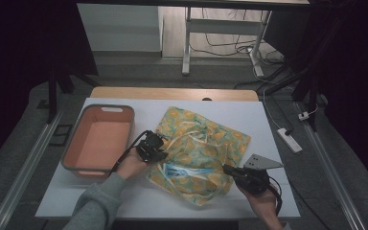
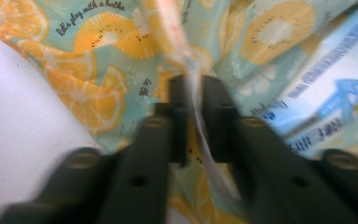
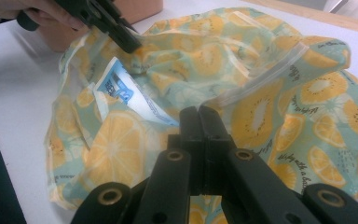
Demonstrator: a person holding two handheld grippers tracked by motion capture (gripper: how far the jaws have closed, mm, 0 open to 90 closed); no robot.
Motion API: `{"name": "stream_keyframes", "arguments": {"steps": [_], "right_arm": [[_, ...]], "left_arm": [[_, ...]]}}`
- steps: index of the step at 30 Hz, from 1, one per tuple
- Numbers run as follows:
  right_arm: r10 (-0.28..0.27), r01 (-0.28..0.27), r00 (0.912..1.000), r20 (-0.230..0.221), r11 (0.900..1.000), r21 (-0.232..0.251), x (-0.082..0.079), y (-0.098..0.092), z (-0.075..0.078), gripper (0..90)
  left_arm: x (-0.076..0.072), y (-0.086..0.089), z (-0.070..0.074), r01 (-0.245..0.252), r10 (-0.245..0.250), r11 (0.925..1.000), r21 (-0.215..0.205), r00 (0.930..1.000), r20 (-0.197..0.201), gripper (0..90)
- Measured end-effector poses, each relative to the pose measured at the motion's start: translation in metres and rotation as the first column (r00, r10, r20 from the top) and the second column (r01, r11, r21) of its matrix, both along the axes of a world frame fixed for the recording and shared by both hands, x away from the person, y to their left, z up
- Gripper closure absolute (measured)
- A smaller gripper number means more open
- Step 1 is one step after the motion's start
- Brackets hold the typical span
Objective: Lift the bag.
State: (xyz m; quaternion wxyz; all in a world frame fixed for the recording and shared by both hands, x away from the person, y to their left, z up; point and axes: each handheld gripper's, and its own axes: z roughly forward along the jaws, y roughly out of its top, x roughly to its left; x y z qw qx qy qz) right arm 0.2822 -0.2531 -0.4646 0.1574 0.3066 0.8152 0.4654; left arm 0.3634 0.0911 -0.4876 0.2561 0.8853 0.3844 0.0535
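Gripping the fruit-print bag [image 1: 202,155] at its left edge, the left gripper [image 1: 159,152] has its jaws pinched together on the bag's pale zip strip [image 2: 196,100], which runs up between them in the left gripper view. Over on the right, the right gripper [image 1: 226,169] is clamped on the bag's near right edge, jaws tight together. The bag lies crumpled mid-table on the white table [image 1: 268,143], a blue-and-white packet [image 3: 121,91] peeking from its mouth. The orange bin [image 1: 98,139] sits left, just beside it.
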Motion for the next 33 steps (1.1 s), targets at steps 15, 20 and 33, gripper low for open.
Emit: {"name": "stream_keyframes", "arguments": {"steps": [15, 20, 33], "right_arm": [[-0.033, 0.032, 0.9987, 0.038, 0.999, 0.013, -0.003, -0.003, 0.010, 90.0], [-0.048, 0.047, 0.9981, 0.039, 0.998, 0.030, -0.002, -0.009, 0.013, 90.0], [-0.064, 0.058, 0.9928, 0.101, 0.997, 0.057, -0.005, -0.010, 0.031, 90.0]], "left_arm": [[-0.032, 0.053, 0.050, 0.034, -0.014, 0.9634, -0.266, 0.9971, 0.074, 88.7], [-0.037, 0.064, 0.059, 0.039, -0.011, 0.9515, -0.305, 0.9957, 0.092, 88.7], [-0.049, 0.076, 0.075, 0.075, -0.013, 0.9132, -0.401, 0.9878, 0.155, 88.7]]}}
